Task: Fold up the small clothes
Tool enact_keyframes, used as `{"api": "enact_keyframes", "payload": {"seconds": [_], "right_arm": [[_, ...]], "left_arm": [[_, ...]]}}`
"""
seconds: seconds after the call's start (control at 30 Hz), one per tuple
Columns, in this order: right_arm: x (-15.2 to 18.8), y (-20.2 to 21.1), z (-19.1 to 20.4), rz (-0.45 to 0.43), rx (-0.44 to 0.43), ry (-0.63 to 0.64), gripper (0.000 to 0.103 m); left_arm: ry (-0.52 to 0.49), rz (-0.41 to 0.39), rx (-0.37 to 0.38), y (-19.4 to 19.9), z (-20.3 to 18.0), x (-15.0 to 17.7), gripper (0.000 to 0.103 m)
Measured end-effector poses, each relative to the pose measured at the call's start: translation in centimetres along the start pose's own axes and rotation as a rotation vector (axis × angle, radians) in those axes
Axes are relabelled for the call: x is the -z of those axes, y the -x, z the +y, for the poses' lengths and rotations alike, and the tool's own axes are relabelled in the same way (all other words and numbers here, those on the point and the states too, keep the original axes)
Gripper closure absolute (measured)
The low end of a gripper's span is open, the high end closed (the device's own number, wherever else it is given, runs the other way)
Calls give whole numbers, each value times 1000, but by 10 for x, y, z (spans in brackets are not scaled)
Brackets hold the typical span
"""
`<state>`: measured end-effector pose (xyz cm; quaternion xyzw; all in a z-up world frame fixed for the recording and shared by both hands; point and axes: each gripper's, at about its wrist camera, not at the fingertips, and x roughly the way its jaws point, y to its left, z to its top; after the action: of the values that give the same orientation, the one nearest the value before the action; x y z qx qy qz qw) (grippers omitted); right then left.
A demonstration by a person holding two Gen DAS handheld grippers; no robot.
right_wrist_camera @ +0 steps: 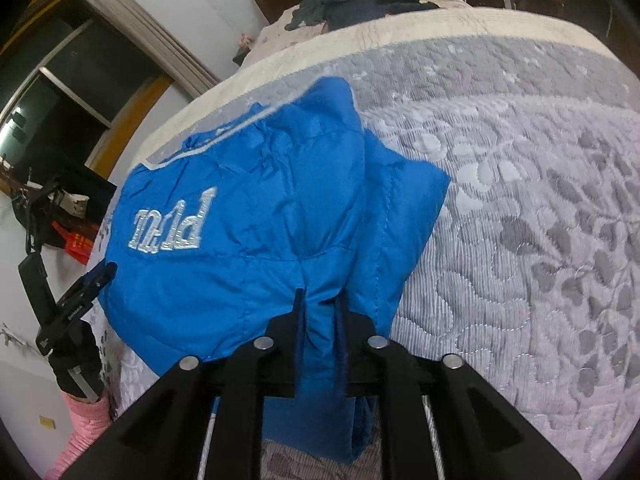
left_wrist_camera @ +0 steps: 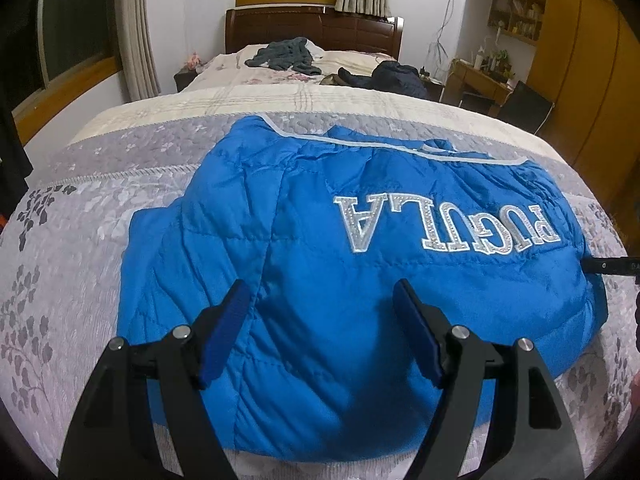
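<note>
Blue padded jacket [left_wrist_camera: 360,280] lies spread on the bed's grey flowered quilt [left_wrist_camera: 80,240], near the foot edge, its silver lettering upside down. Left gripper [left_wrist_camera: 320,300] hovers over the jacket's near part, jaws wide with nothing between them. Right gripper [right_wrist_camera: 320,312] has its jaws narrow, pinching a fold of the jacket's edge.
</note>
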<state>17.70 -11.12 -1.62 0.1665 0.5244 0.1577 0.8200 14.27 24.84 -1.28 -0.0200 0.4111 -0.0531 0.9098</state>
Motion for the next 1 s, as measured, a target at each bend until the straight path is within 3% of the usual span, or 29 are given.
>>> {"api": "enact_keyframes", "payload": {"seconds": [0.07,0.1,0.37,0.43,0.5,0.57,1.0], "right_arm": [[-4,10,5,-23,-6,7,63],[-6,12,8,-33,0,16,61],[-34,1,10,-21,23,-8,56],[-40,-2,5,-22,23,-19,62],[-43,-5,2,-18,40,-27,77],[-43,-7,-2,-12,37,-37,83],[-38,-17,-4,2,79,-26,88]], "left_arm": [[2,-7,5,3,-1,0,29],[2,-10,7,5,-2,0,29],[-20,-31,31,16,-15,1,29],[-25,-33,34,16,-17,1,29],[-27,-33,32,15,-17,2,29],[-26,-31,27,12,-16,2,29],[-20,-14,5,1,-13,1,29]]}}
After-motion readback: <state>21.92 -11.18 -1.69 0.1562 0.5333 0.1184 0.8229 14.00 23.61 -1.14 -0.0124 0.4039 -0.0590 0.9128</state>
